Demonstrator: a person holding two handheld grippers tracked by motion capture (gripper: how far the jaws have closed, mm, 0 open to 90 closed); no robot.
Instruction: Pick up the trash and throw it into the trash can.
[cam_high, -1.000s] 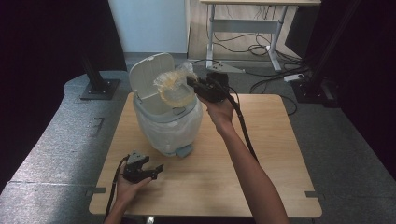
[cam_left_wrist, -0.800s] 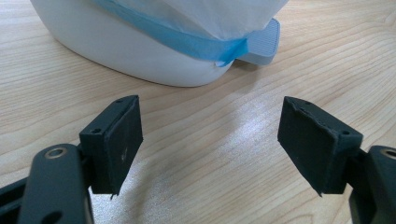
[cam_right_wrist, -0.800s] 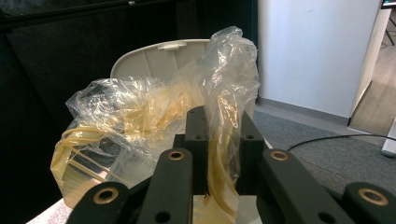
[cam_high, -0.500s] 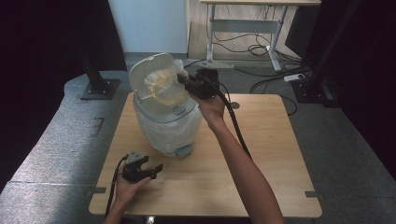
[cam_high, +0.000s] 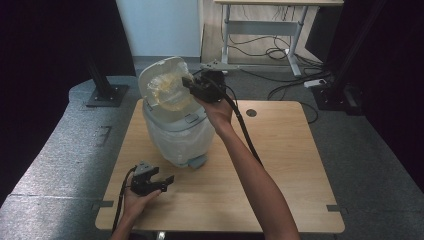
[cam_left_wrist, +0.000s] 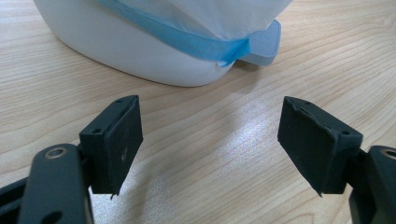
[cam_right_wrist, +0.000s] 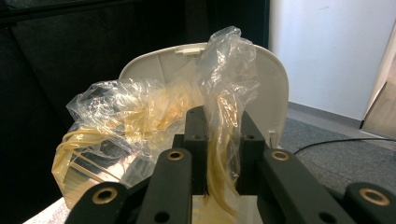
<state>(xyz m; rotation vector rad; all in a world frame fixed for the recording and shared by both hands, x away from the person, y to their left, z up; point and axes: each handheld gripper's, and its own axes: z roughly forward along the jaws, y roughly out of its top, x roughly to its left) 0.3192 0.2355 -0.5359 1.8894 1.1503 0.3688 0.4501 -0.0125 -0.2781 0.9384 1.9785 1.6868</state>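
A white pedal bin (cam_high: 175, 135) with a white liner stands on the wooden table, its lid (cam_high: 157, 75) raised. My right gripper (cam_high: 189, 84) is held over the bin's mouth, shut on a crumpled clear plastic bag (cam_high: 171, 91) with yellowish streaks. In the right gripper view the bag (cam_right_wrist: 140, 126) bulges to the left of the jaws in front of the lid (cam_right_wrist: 271, 93). My left gripper (cam_high: 167, 181) rests low near the table's front left, open and holding nothing. In the left gripper view its jaws face the bin's base (cam_left_wrist: 140, 46) and blue pedal (cam_left_wrist: 266, 39).
The wooden table (cam_high: 280, 165) has a round cable hole (cam_high: 251, 113) at the back. Grey carpet surrounds it, with a black stand base (cam_high: 104, 95) at the back left. Another desk and floor cables (cam_high: 280, 50) lie behind.
My right gripper has carried the plastic bag leftward, closer over the bin's mouth and in front of the lid. The left gripper has stayed where it was.
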